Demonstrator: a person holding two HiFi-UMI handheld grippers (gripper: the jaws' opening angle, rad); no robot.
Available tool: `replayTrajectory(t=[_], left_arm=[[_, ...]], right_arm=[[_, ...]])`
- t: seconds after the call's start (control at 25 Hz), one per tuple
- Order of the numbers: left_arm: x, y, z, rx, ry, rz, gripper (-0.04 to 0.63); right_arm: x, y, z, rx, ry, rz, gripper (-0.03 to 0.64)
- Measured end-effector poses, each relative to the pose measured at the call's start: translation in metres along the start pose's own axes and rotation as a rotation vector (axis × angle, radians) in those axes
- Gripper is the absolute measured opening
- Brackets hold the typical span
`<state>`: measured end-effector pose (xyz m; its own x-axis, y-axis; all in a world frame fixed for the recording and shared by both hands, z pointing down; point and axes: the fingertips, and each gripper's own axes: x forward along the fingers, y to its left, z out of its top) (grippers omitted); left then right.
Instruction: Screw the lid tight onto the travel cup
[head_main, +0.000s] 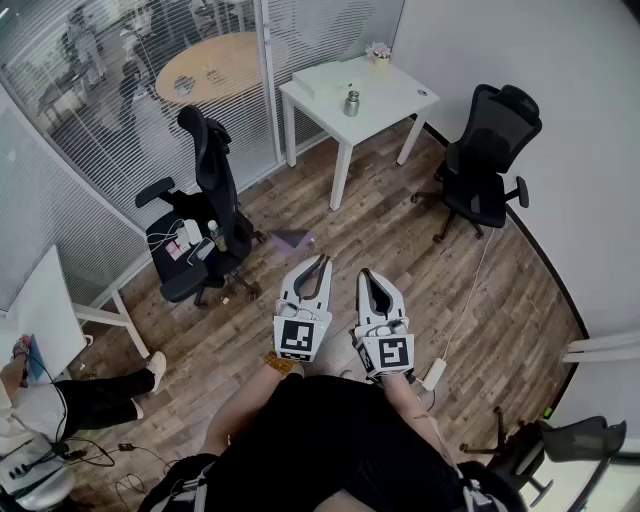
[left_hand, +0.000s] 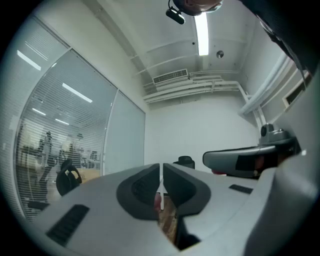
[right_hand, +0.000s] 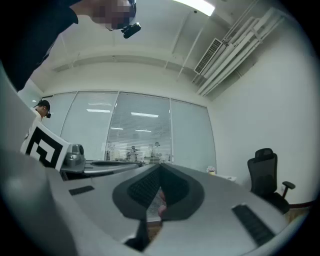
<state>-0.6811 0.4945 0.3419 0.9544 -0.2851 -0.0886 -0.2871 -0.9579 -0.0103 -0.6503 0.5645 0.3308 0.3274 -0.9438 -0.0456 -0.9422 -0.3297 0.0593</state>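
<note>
office room with a plank floor (head_main: 520, 310), seen from above by a person standing well back from the white table (head_main: 395, 100) at the far wall; judging by that gap, the screwing has not begun and the approach to the table comes first; glass partition (head_main: 120, 130) closes the room's left side; black chair (head_main: 490, 160) sits to the table's right and a second black chair (head_main: 195, 215), loose items on its seat, stands by the partition, both clear of the path down the middle; left gripper (head_main: 325, 258) and right gripper (head_main: 363, 272) are held side by side, level and pointing toward the table, which looks like a carrying pose rather than a working one; both pairs of jaws are pressed together with nothing between them, as each gripper view confirms; flat white box (head_main: 322, 78) lies on the table's left part; travel cup (head_main: 352, 103), a small metal-coloured cylinder, stands upright just beside that box, well apart from both grippers; flower pot (head_main: 379, 52) sits at the table's back edge; hard to make out: the cup is too small to tell whether its lid rests on it, sits loose or lies elsewhere; the cup cannot be picked out in either gripper view; the person's torso hides the hands on the grippers; seated person (head_main: 60, 410) at lower left is cut off by the frame
</note>
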Motion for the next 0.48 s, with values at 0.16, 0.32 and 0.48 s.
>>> replayTrajectory(t=[0.16,0.32,0.48], left_arm=[[0.011,0.022,-0.005,0.008,-0.005,-0.011,0.028],[0.028,0.033,-0.012,0.009,-0.002,-0.064,0.028],[0.062,0.034,-0.024,0.008,0.007,-0.095,0.028]], right_arm=[[0.026,0.005,-0.007,0.021,0.008,0.005,-0.008],[0.045,0.004,-0.019,0.057,0.038,0.014,-0.006],[0.066,-0.015,-0.026,0.003,0.058,0.029,-0.006]])
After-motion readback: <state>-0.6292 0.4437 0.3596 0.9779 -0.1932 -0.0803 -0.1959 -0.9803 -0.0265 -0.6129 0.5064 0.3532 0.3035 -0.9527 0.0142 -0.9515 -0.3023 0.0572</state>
